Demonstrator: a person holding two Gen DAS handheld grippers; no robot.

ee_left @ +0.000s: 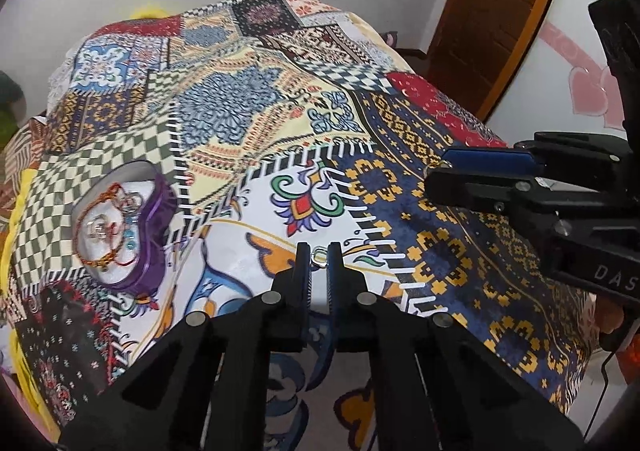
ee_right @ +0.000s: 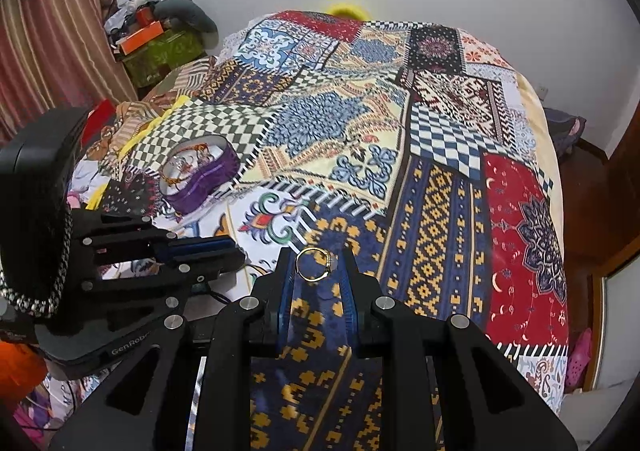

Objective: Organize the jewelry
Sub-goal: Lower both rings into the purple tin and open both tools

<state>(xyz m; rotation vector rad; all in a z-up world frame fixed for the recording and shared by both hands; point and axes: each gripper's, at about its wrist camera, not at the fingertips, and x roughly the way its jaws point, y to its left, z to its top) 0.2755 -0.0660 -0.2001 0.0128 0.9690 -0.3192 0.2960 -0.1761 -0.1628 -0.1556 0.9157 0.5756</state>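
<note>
A purple heart-shaped jewelry box (ee_left: 120, 225) lies open on the patterned bedspread (ee_left: 248, 99), holding bracelets and rings; it also shows in the right wrist view (ee_right: 198, 175). My left gripper (ee_left: 319, 257) is shut on a small silver ring (ee_left: 320, 254), above the bedspread to the right of the box. My right gripper (ee_right: 316, 265) is shut on a gold ring (ee_right: 315, 264), held above the blue and yellow patch. The right gripper also shows at the right of the left wrist view (ee_left: 442, 165); the left gripper shows at the left of the right wrist view (ee_right: 236, 251).
A wooden door (ee_left: 496, 11) stands to the right of the bed. A green box with clutter (ee_right: 160, 47) and a striped curtain (ee_right: 56, 23) are at the far left. The bed's right edge (ee_right: 560, 211) drops to a wooden floor.
</note>
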